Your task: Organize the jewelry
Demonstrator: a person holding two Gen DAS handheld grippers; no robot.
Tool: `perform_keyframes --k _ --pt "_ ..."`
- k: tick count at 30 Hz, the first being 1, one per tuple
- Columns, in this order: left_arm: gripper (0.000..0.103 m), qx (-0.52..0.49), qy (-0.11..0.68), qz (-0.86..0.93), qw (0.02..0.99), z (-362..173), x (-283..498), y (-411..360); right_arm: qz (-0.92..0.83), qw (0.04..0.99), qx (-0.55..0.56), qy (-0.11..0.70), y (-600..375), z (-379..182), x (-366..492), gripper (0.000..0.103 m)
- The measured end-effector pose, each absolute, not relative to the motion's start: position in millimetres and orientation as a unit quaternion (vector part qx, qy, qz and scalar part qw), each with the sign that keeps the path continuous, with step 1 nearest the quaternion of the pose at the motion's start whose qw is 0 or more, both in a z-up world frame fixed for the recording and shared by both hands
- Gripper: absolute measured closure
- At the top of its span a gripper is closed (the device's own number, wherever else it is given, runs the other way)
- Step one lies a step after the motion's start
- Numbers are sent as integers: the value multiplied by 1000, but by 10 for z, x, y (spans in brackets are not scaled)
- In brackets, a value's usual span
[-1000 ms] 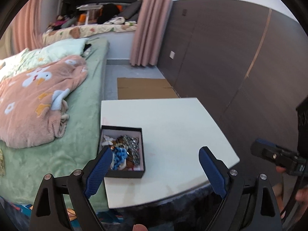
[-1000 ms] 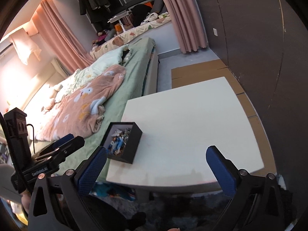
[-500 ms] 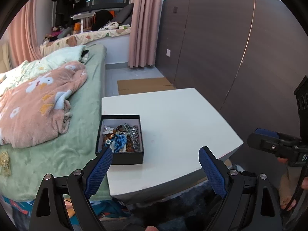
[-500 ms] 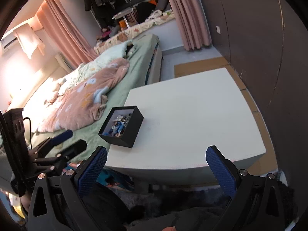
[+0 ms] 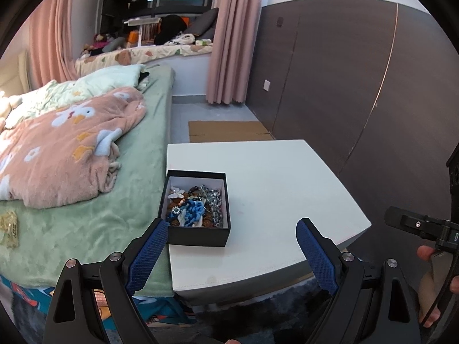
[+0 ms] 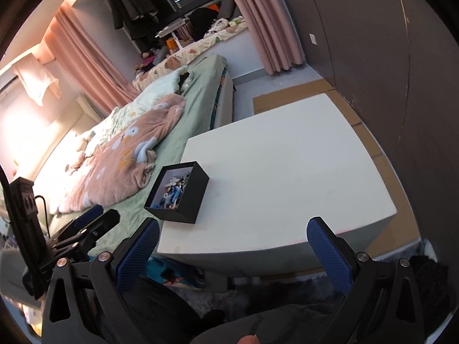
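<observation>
Left wrist view shows the black box [image 5: 198, 209] of jewelry [image 5: 195, 205] at 11 o'clock on the white surface [image 5: 275, 189], so bring the left gripper [image 5: 232, 248], fingers wide and empty like the right gripper [image 6: 233, 248], down slowly over one piece.

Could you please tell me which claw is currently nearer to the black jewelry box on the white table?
Left. The left claw hangs open just short of the black jewelry box, one fingertip beside its near corner. The right claw is open too, farther off to the box's right.
</observation>
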State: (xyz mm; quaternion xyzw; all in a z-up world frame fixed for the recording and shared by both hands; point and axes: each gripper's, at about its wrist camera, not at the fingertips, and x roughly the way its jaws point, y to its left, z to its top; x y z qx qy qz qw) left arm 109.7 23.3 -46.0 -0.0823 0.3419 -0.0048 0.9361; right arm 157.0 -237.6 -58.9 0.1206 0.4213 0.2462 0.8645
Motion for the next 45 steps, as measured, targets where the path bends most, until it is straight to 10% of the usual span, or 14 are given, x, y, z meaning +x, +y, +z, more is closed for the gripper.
perform_keyframes --k 45 --pt "12 -101 335 -12 937 -458 1030 356 206 881 91 416 -2407 -529 1482 0"
